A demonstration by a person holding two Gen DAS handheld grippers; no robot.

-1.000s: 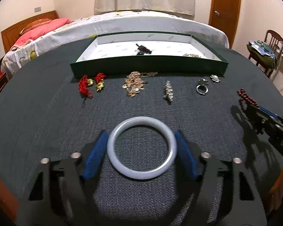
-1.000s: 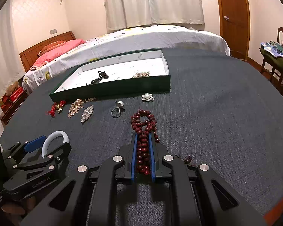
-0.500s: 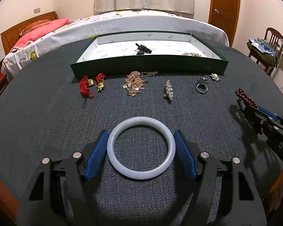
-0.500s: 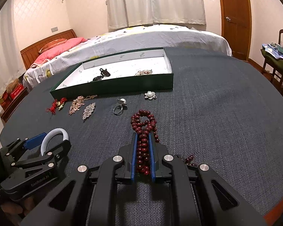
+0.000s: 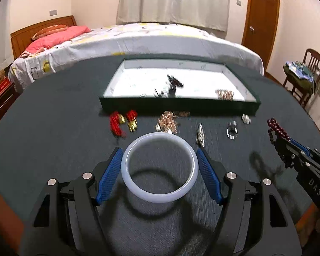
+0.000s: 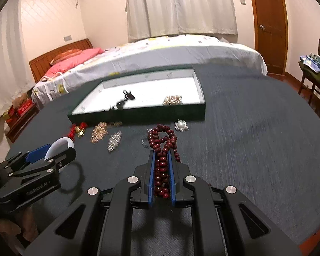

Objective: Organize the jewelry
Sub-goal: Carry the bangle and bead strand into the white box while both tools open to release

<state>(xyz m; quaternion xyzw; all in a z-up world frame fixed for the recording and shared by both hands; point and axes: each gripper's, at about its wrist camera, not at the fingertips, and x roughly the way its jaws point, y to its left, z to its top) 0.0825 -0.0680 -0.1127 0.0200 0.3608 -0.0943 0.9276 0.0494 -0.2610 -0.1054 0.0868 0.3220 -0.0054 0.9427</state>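
Observation:
My left gripper [image 5: 159, 151] is shut on a white bangle [image 5: 160, 197], its blue pads pressing the ring's two sides. The bangle hangs above the dark table and casts a ring shadow below. My right gripper [image 6: 161, 152] is shut on a dark red bead strand [image 6: 162, 136], whose loops spill over past the fingertips. The left wrist view shows the right gripper [image 5: 288, 145] at the right with the bead strand [image 5: 277, 128]. The green tray [image 5: 179, 106] with a white floor lies ahead. It holds a dark piece [image 5: 172, 85] and a gold piece [image 5: 225, 93].
In front of the tray lie red tassels [image 5: 117, 123], a gold chain pile [image 5: 167, 123], a silver brooch [image 5: 200, 133], a ring [image 5: 232, 131] and a pearl brooch [image 5: 246, 118]. A bed stands behind the table and a chair [image 5: 309, 68] at the right.
Both grippers have risen, the left with the bangle and the right with the beads. The bangle has left the table, and its shadow now shows beneath it.

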